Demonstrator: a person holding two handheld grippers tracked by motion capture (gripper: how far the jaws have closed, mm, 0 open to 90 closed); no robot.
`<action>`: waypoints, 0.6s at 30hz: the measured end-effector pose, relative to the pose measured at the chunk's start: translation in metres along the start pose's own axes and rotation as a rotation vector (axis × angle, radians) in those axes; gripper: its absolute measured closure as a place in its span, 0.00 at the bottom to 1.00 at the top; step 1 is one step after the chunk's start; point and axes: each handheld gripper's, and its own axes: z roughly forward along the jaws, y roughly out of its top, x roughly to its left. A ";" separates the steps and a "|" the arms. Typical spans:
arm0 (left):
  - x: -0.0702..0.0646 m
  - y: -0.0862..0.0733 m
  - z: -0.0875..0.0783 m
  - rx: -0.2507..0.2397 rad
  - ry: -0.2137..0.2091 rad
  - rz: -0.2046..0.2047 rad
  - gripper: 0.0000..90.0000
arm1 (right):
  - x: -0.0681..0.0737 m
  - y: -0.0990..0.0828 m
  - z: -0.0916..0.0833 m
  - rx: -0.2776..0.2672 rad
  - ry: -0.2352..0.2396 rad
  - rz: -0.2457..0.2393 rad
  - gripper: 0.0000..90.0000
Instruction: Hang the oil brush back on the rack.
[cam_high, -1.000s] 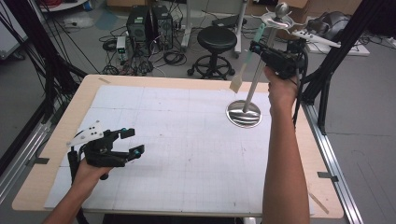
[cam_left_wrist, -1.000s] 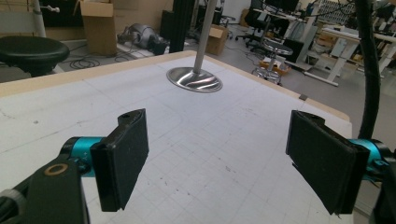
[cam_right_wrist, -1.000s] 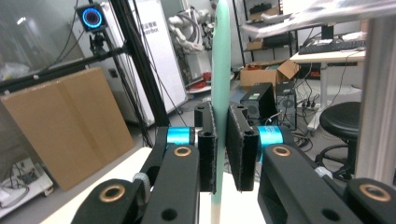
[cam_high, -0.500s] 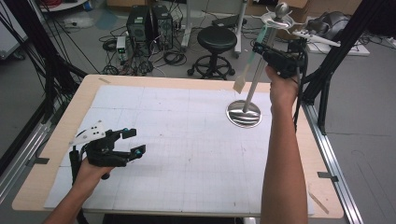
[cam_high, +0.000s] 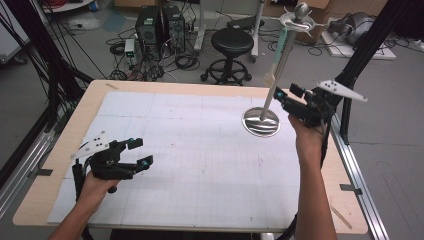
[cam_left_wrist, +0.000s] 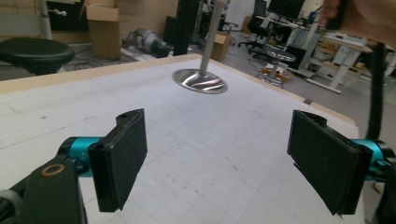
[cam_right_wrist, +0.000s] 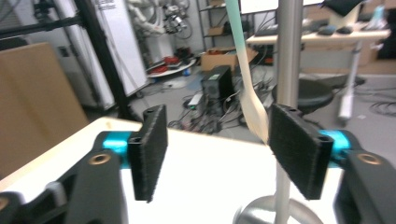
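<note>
The spatula (cam_high: 280, 56) is seen hanging from the top ring of the metal stand (cam_high: 261, 121) at the table's far right, released. The right gripper (cam_high: 289, 97), lowered beside the pole, has just been opened, nothing between its jaws; hanging is judged complete. The left gripper (cam_high: 141, 152) rests open, near left.

A grey floor (cam_high: 385, 130) is seen around the table (cam_high: 55, 150), whose wooden edge is covered inside by a white gridded mat (cam_high: 200, 150). Behind the table a black round stool (cam_high: 232, 42) is placed on castors, and two computer towers (cam_high: 160, 25) are set beside it among loose cables (cam_high: 185, 60). Black frame posts (cam_high: 370, 45) are stood at the right and left. Cardboard boxes (cam_left_wrist: 102, 28) are stacked at the back. Farther off, desks (cam_left_wrist: 341, 46) and office chairs (cam_left_wrist: 280, 53) are lit evenly.
</note>
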 end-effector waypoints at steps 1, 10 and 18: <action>0.001 -0.001 0.000 -0.004 0.010 -0.009 0.22 | 0.000 0.000 0.000 0.000 0.000 0.000 0.34; 0.004 -0.001 -0.001 -0.024 0.050 -0.012 0.19 | 0.015 -0.068 -0.042 0.023 0.059 -0.091 0.18; 0.001 -0.001 -0.001 -0.056 0.038 0.000 0.20 | 0.026 -0.131 -0.076 0.065 0.077 -0.125 0.18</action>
